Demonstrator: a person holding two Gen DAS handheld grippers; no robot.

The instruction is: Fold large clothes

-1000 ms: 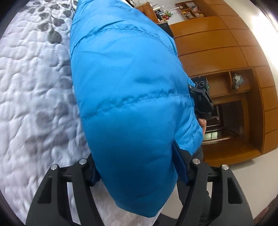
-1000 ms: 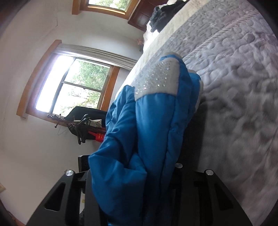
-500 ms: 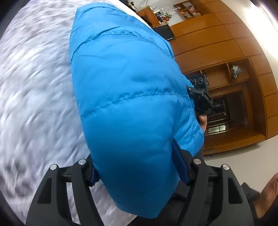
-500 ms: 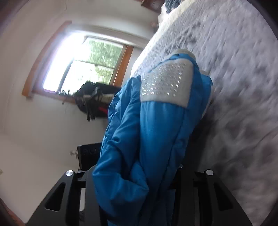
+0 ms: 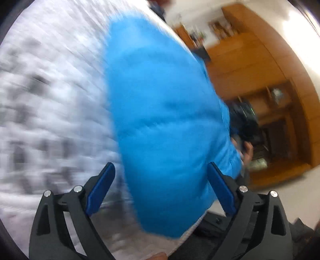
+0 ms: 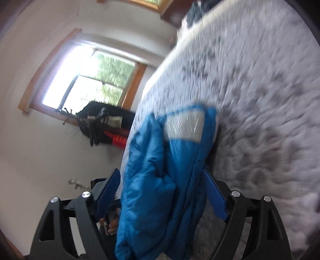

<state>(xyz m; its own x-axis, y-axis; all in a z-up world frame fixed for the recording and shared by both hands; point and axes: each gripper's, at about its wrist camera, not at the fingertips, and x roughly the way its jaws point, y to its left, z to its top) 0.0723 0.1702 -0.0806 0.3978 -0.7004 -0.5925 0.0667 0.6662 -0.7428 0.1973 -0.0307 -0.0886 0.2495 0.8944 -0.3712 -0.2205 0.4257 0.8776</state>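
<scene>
A bright blue puffer jacket [image 5: 160, 110] lies bunched over the edge of the grey quilted bed [image 5: 50, 90]. My left gripper [image 5: 160, 166] stands open around the jacket's lower bulge; the left pad [image 5: 100, 190] is clear of the cloth and the right pad is at its edge. In the right wrist view the jacket [image 6: 180, 160] shows a grey sparkly patch [image 6: 186, 128], and my right gripper [image 6: 161, 172] is open on either side of its folds. Both views are motion-blurred. The right gripper [image 5: 246, 124] shows as a dark blur behind the jacket, with a hand below it.
The quilt [image 6: 250, 100] stretches away past the jacket, with dark clothes [image 6: 196, 12] at its far end. A wooden wall cabinet [image 5: 260, 70] stands on one side. A window [image 6: 90, 80] and black gear with red parts [image 6: 106, 128] are on the other.
Both grippers went from shut on the jacket to open, their blue pads now showing. The jacket has dropped lower against the bed, and both cameras are swinging.
</scene>
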